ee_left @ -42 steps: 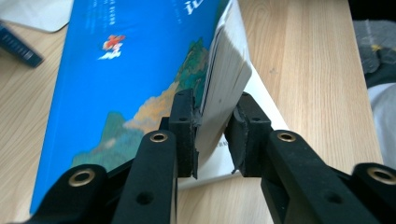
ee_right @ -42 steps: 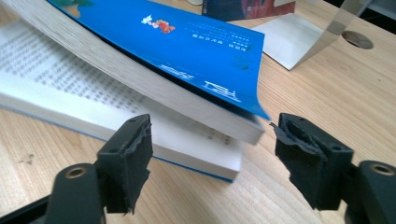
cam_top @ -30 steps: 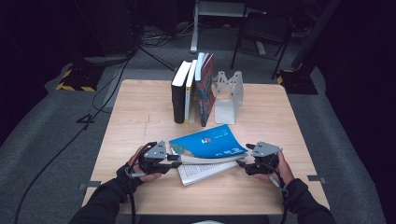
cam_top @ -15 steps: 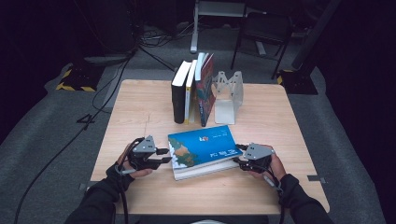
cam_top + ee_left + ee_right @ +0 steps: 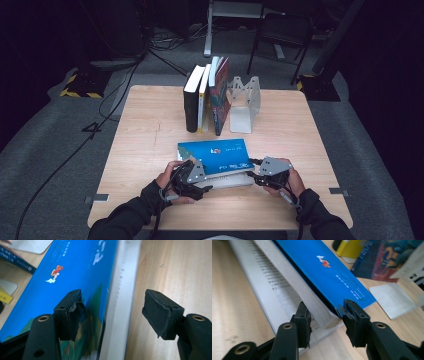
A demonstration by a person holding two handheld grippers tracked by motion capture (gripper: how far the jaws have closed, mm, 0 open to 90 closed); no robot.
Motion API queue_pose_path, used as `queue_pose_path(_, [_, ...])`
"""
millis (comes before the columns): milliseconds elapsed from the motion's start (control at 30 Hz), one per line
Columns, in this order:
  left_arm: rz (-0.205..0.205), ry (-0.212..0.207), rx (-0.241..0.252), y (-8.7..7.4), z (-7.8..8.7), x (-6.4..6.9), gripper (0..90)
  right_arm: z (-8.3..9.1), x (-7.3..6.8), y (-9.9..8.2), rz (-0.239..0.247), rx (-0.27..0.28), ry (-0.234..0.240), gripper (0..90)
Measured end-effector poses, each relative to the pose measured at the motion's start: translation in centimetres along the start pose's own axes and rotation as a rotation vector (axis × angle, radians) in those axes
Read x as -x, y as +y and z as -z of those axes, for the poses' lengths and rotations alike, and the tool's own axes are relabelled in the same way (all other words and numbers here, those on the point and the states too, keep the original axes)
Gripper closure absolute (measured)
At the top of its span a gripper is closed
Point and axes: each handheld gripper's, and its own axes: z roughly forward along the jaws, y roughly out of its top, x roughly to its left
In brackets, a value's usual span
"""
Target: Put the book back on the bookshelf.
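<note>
The left gripper [image 5: 113,312] has its jaws set wide apart, straddling the left end of the blue book [image 5: 75,277]: one pad sits over the cover, the other hangs over bare wood beyond the white page edges, and neither pad presses on anything. That spread looks like a loose bracket around the book rather than a grip.

The right gripper [image 5: 325,323] has its jaws on either side of the book's near right corner. One pad is under the stack of pages, the other at the edge of the blue cover, and the cover with most of the pages sits lifted off a bottom page that lies flat on the table [image 5: 234,305]. The pads appear to pinch the stack, probably to steady the book while it is closed or lowered.

In the high view the book [image 5: 212,152] lies flat near the front middle of the table [image 5: 150,125], between the two grippers, left [image 5: 192,175] and right [image 5: 262,172]. Well beyond it, at the far middle, a row of books [image 5: 205,97] stands upright against a metal bookend [image 5: 245,102], which props them on the right. The blue book may belong in that row.
</note>
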Motion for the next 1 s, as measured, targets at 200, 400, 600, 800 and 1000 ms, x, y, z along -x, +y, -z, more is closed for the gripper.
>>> queue_pose_path(200, [-0.036, 0.055, -0.049, -1.7, 0.4, -0.8, 49.8, 0.1, -3.2, 1.9, 0.101, 0.012, 0.097, 69.8])
queue_pose_path(400, [-0.070, 0.016, -0.015, -2.6, 1.3, -1.5, 63.1, -0.6, -2.8, 2.2, 0.032, 0.074, 0.198, 59.3])
queue_pose_path(600, [-0.024, -0.038, 0.026, -3.2, 1.8, -2.8, 65.4, -3.0, -0.1, 0.8, -0.049, 0.026, 0.202, 56.8])
queue_pose_path(800, [-0.037, -0.059, 0.057, -2.7, 1.5, -3.2, 65.6, -2.1, -1.1, 1.3, 0.034, 0.031, 0.120, 68.1])
queue_pose_path(1000, [-0.067, -0.093, 0.071, -0.8, -0.2, -3.0, 63.6, 0.2, -0.7, 0.1, 0.002, 0.034, 0.105, 68.5])
